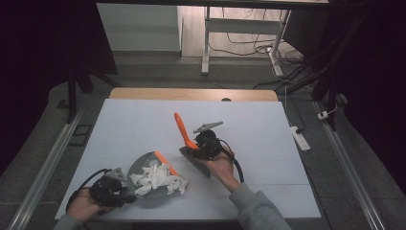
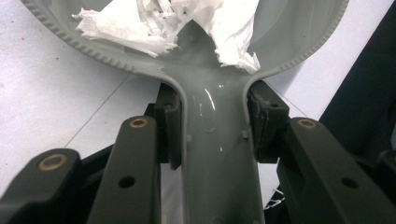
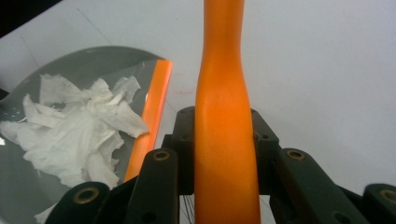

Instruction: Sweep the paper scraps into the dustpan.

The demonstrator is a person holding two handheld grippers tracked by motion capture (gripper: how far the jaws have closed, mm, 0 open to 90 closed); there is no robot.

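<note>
In the high view the left tongs [image 1: 128, 195] clamp the handle of the grey dustpan [image 1: 139, 165] at the counter's [image 1: 268, 143] near edge, crumpled tissue [image 1: 158, 178] heaped inside; the right tongs [image 1: 192, 148] grip an orange-handled brush [image 1: 182, 128] just right of the pan's orange lip [image 1: 165, 163], nothing between. In the left gripper view the pads squeeze the handle [image 2: 217, 154], tissue [image 2: 173, 23] ahead; in the right gripper view the brush handle [image 3: 224, 140] runs straight up between closed pads, pan [image 3: 93, 60] and tissue [image 3: 79, 126] to its left.

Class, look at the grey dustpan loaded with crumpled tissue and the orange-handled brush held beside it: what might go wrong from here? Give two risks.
1. The crumpled tissue lies loose and piled in the dustpan, some near its orange lip; if the left gripper tilts the pan by its handle, pieces could slide out onto the table.
2. The brush in the right gripper is close to that lip; a careless sweep could flick light tissue back out.
</note>
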